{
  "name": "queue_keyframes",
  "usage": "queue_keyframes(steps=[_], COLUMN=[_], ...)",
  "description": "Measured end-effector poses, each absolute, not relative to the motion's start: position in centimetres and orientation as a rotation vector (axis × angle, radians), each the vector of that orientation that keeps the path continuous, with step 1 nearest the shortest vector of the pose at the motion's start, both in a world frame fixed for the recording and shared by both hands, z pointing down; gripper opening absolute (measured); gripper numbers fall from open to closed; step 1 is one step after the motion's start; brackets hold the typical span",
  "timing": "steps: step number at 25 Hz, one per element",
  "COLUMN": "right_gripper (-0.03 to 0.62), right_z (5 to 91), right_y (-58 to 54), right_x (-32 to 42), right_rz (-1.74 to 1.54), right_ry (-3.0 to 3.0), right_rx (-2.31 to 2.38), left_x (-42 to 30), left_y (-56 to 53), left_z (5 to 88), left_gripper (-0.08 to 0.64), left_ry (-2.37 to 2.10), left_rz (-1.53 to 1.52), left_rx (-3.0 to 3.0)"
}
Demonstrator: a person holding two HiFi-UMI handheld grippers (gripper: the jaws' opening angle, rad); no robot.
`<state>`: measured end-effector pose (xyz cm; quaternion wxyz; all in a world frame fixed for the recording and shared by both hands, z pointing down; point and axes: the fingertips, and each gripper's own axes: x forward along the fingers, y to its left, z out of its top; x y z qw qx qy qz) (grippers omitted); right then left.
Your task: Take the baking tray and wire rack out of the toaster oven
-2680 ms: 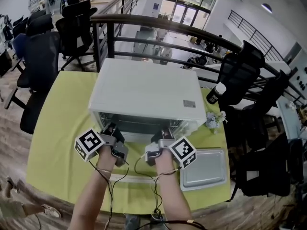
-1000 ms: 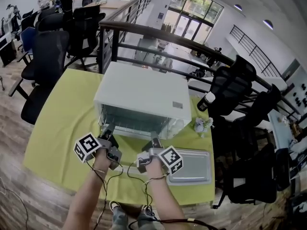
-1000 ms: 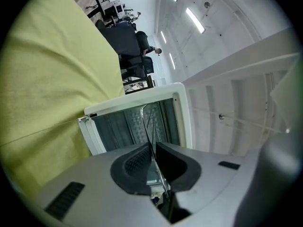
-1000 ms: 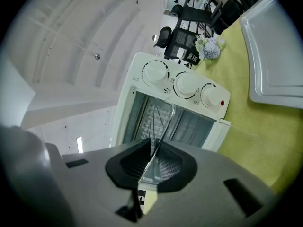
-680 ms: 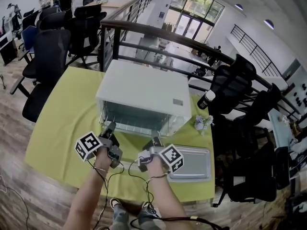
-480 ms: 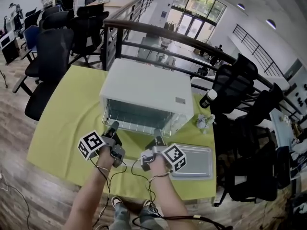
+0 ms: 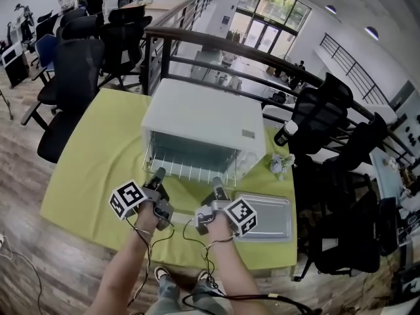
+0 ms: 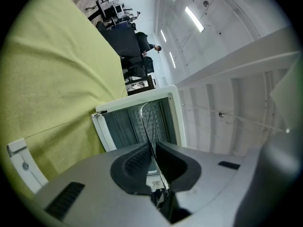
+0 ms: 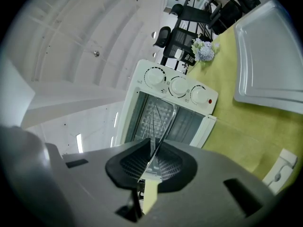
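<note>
The white toaster oven (image 7: 203, 118) stands open on the yellow-green tablecloth. Its wire rack (image 7: 192, 170) sticks out of the mouth, level, towards me. My left gripper (image 7: 158, 176) is shut on the rack's front edge at the left, and my right gripper (image 7: 217, 184) is shut on it at the right. In the left gripper view the rack (image 8: 150, 122) runs edge-on between the pads of the left gripper (image 8: 152, 148). In the right gripper view the rack (image 9: 160, 119) likewise sits pinched in the right gripper (image 9: 152, 152). The silver baking tray (image 7: 268, 216) lies on the table beside my right hand.
A black bottle (image 7: 286, 132) and a small bunch of flowers (image 7: 283, 164) stand right of the oven. The oven door hangs open below the rack, with its white handle (image 8: 20, 161) near my hands. A dark railing (image 7: 216, 44) and office chairs (image 7: 72, 71) are behind the table.
Both grippers have drawn back towards me with the wire rack, which now sticks further out of the oven. The baking tray has stayed where it lay.
</note>
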<state>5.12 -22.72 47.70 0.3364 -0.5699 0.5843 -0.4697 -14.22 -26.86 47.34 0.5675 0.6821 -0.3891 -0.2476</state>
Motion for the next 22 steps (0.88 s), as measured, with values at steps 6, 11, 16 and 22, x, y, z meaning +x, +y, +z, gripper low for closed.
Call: queue_keyframes(steps=[6, 11, 16, 22], right_gripper=[0.028, 0.032, 0.032, 0.032], right_z=[47.2, 46.6, 46.4, 46.1], right_y=[-21.6, -20.9, -20.2, -19.1], right_x=[4.8, 4.5, 4.4, 4.1], right_rz=[-1.202, -1.185, -1.186, -1.186], right_ry=[1.541, 1.568, 1.569, 1.570], right_rx=[-1.471, -1.476, -1.478, -1.474], left_x=[-14.5, -14.7, -14.8, -15.1], left_y=[-25.9, -25.0, -24.2, -23.2], left_z=[47.0, 46.4, 46.0, 45.7], left_gripper=[0.028, 0.028, 0.028, 0.028], left_ry=[-0.902, -0.900, -0.901, -0.901], left_rz=[-0.593, -0.587, -0.586, -0.587], left_rx=[1.607, 1.624, 1.632, 1.638])
